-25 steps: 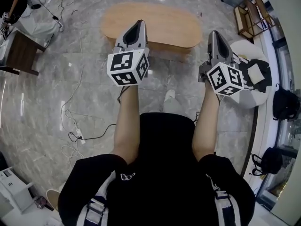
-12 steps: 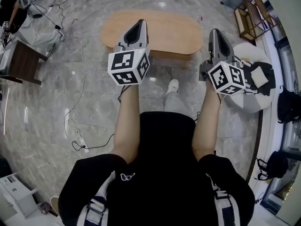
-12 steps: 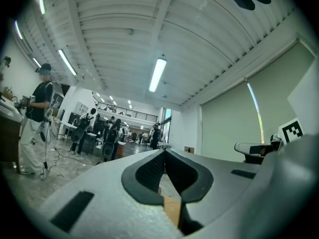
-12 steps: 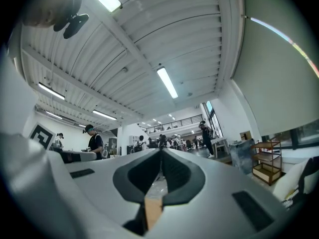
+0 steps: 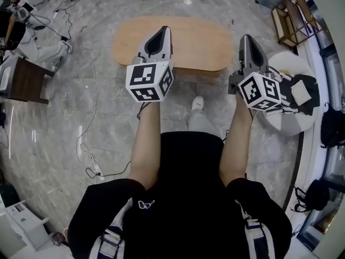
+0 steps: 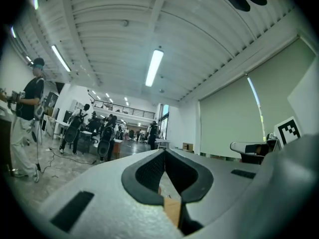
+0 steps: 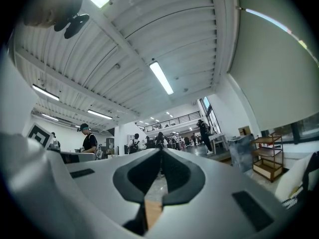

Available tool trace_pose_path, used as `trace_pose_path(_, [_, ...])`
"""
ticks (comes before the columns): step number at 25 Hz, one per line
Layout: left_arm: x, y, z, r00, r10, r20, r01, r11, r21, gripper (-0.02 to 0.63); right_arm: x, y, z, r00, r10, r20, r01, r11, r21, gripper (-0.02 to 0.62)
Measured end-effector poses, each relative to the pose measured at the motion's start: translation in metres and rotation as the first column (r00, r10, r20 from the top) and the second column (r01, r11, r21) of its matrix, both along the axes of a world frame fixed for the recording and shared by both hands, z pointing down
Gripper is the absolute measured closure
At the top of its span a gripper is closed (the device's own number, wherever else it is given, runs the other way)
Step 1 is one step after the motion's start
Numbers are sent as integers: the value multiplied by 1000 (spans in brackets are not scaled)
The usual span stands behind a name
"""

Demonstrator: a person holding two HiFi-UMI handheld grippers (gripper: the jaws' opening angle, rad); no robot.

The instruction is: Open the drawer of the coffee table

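Two grey two-jaw grippers, held out ahead of the person: left gripper (image 5: 160, 34) and right gripper (image 5: 247, 40), each with jaws pressed together on nothing. One oval light-wood coffee table (image 5: 199, 36), on the floor ahead and below them, long axis crosswise. Drawer: not distinguishable, presumably in the near long side. Left gripper lines up over the tabletop and the right sits off its right end, so the left is judged nearer.

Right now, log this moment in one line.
left gripper: shut, empty | right gripper: shut, empty | coffee table: ahead, below both | task: not started
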State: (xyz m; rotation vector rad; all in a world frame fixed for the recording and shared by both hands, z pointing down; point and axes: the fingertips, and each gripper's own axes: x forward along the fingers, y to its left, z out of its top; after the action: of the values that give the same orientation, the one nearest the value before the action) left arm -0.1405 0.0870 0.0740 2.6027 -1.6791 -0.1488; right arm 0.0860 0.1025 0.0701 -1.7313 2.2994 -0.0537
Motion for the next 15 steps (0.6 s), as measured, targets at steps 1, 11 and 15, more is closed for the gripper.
trace_pose_path(1, [7,-11,1,1000,0,2,0,1000,-5,595,5,-13,1,1000,-2,1,2,1000,-6,581])
trace_pose_path(11, [61,-147,7,999,-36,2,36,998,-45,595,50,-158,9,998,-56,-21,54,997,-60,581])
trace_pose_path(15, [86,-194,5,999,-31,25,32,999,-44,595,68,-210,10,998,-64,-6,64,996,-67,581])
